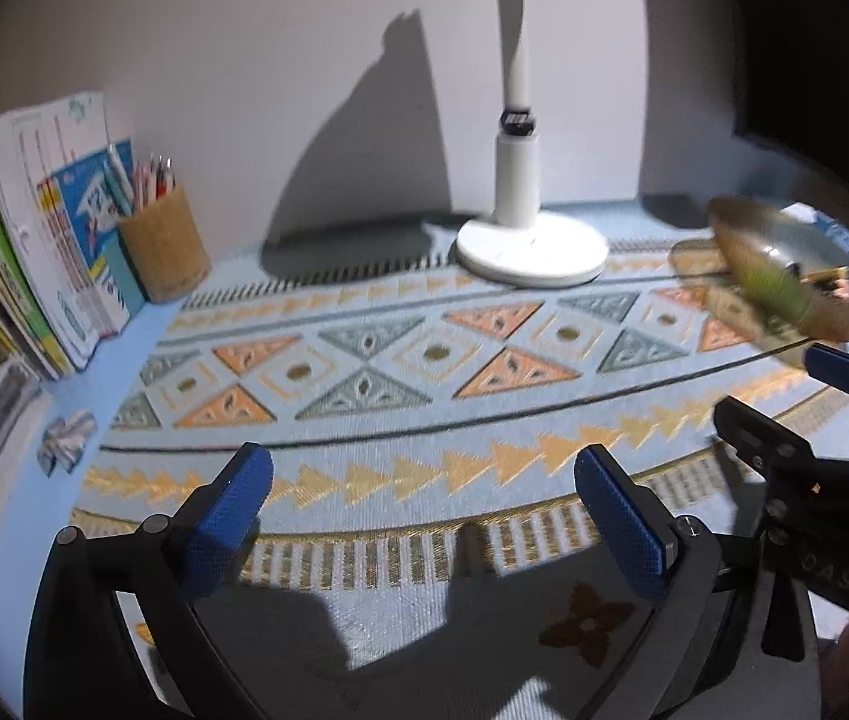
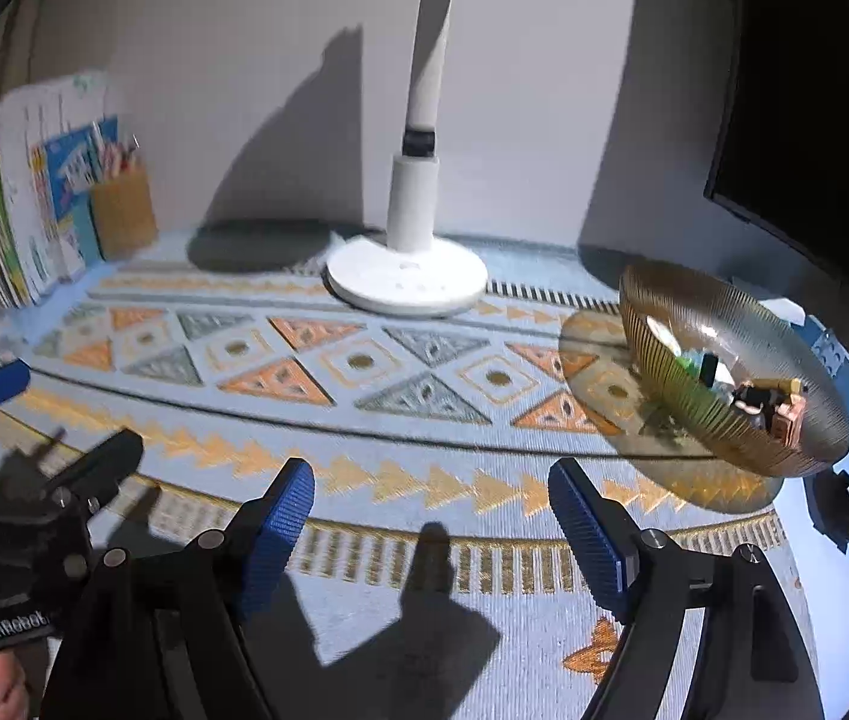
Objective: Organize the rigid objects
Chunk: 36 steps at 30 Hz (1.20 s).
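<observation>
With both the left gripper (image 1: 424, 516) and right gripper (image 2: 430, 531) wide and empty over the bench (image 2: 364, 420), a careless reach could tip the bowl (image 2: 742, 360).

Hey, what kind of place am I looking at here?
Most likely a study desk at home, set against a wall: a white desk lamp, a row of books beside a pencil cup, and a dark screen on the right.
</observation>
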### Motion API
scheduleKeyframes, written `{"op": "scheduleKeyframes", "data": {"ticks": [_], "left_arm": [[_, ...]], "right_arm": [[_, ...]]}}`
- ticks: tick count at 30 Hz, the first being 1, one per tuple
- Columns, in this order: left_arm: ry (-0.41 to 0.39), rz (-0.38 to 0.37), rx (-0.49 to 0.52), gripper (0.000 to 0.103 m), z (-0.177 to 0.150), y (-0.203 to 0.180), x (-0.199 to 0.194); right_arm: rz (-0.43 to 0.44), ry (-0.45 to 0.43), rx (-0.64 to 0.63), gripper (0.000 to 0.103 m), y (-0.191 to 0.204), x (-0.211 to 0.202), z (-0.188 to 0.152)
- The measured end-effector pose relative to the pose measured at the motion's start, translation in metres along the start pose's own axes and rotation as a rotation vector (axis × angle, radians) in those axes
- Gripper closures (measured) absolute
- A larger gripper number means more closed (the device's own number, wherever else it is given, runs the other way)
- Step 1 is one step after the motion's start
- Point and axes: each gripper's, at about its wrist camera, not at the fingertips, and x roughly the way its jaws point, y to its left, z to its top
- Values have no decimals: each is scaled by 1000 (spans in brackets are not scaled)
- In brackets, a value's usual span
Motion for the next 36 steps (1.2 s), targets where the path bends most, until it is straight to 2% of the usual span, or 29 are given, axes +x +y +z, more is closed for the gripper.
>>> {"op": "scheduleKeyframes", "data": {"ticks": [7,11,14,24,36], "left_arm": [[78,8,-78,2,-5,8,22],[103,2,-132,2,-6,19,28],[105,5,-153,2,-7,23,29],[91,47,-86,2,-6,11,27],[89,49,-85,2,-7,12,26]], "right_arm": [[16,74,33,23,-10,26,-11],[31,61,44,14,-12,24,-12],[32,67,51,13,-13,24,-11],[35,111,107,13,-24,33,-12],[10,117,81,13,-20,34,-12]]}}
